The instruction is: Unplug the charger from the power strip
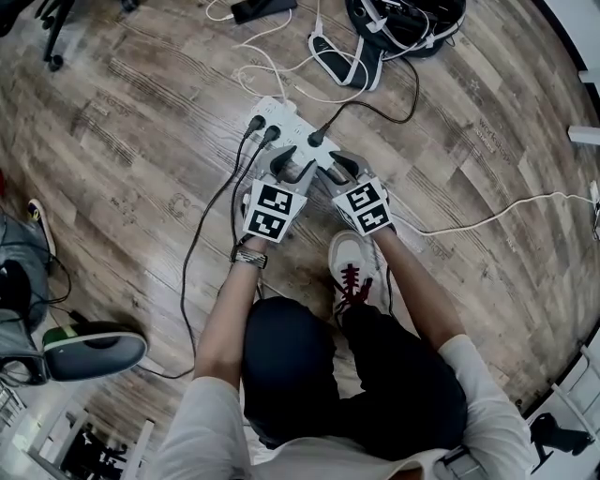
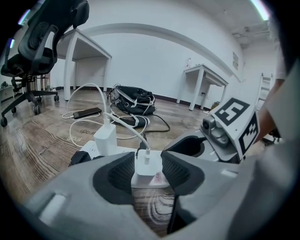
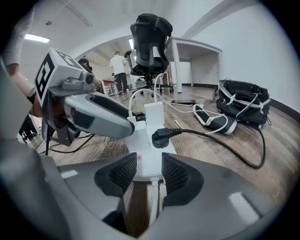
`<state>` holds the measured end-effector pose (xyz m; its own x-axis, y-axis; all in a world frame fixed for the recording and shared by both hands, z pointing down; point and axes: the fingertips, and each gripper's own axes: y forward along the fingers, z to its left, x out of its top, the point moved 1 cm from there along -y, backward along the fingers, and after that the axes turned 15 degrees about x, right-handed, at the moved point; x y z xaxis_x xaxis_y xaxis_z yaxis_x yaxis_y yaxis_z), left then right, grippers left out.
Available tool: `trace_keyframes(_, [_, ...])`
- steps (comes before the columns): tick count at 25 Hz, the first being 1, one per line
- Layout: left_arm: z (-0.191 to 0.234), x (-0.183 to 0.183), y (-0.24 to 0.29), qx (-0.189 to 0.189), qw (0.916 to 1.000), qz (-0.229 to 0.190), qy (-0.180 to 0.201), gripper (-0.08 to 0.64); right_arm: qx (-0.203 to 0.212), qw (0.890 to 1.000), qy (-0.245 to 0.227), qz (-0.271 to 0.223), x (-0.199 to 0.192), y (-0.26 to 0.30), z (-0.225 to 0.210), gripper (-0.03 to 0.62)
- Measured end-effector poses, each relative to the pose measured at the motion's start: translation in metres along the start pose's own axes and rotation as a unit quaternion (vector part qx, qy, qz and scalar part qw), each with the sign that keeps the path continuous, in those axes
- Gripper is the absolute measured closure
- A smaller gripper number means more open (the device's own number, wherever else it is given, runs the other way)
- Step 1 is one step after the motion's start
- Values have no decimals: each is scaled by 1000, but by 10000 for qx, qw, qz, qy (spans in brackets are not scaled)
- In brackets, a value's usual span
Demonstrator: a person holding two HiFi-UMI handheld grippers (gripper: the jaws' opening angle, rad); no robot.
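Most of the scene is wood-grain floor (image 1: 122, 84), where a crouching person (image 1: 356, 394) leans over a white power strip (image 1: 284, 114) lying just ahead of a white shoe (image 1: 354, 267). Both tools point down at the strip side by side, apparently so that one can brace it while the other pulls. The right gripper (image 1: 345, 169) has its jaws wide, straddling the strip's near end where its cord leaves, with the pads alongside but not seen pressing. The left gripper (image 1: 292, 167) has its jaws partly spread on either side of the small white charger (image 2: 148, 164), which is plugged upright into the strip with a white cable rising from its top. Neither tool looks clamped, so the pull has not begun. A black plug (image 3: 161, 138) sits in a socket farther along. In the head view the marker cubes and jaws cover the charger altogether. Its prongs are hidden in every view, and a black bag (image 1: 412, 23) is cut off by the top edge.
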<state>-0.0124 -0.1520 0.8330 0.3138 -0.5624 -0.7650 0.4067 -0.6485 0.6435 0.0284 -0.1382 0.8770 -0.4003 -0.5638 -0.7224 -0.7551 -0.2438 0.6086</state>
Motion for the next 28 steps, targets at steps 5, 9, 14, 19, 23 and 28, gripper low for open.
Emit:
trace_keyframes(5, [-1,-7,10,59,9999,136,3,382,-38,9998,-122,161,0,3,1,423])
trace_keyframes(9, [3,-10,17,176,9996,224,10,383,-73,9997,-221,100,-1,4,1,423])
trace_keyframes(14, [0,-11,19,207,9995,228,65,413,-102,9998,-153,-65,0,3,1,423])
trace_keyframes(19, [1,-13,19,136,9990,286,-321,411,-77,9998,-166,-31,-2,3,1,423])
trace_keyframes(23, [4,-11,19,-27,9950,341,-940,408,-67,9998,-173,-14,-1,3,1,423])
trace_keyframes(28, [3,-12,18,70,9978,372,-553,414,-89,9999,-112,-76,-1,3,1,423])
